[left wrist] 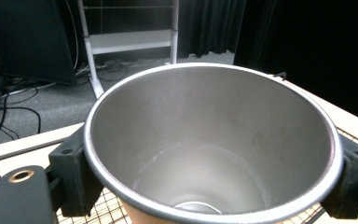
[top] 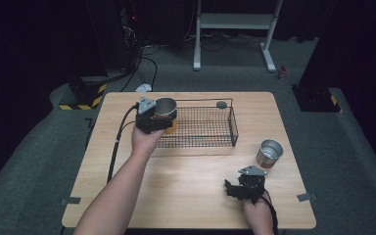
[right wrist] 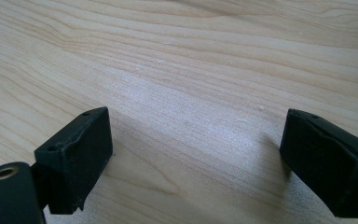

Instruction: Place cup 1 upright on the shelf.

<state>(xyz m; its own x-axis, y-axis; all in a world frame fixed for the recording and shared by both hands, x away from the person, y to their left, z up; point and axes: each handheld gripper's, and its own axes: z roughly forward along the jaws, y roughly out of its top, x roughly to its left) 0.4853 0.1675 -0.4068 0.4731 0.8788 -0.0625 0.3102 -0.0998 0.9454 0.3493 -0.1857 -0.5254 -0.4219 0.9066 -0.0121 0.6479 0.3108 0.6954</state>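
A steel cup [top: 165, 106] with an orange lower part hangs upright over the left end of a black wire basket [top: 233, 128]. My left gripper [top: 152, 119] is shut on it. In the left gripper view the cup [left wrist: 223, 140] has a black pad pressed on each side of its rim, and its inside looks empty. A second steel cup [top: 269, 152] stands on the wooden table [top: 186, 196] to the right of the basket. My right gripper [top: 232, 188] sits low near the front right edge, below that cup. Its jaws [right wrist: 196, 163] stand wide apart over bare wood.
A small dark round object [top: 221, 104] rests at the basket's far rim. Basket mesh [left wrist: 93, 207] lies just under the held cup. Beyond the table stand a white frame [top: 235, 22] and cables on the grey floor.
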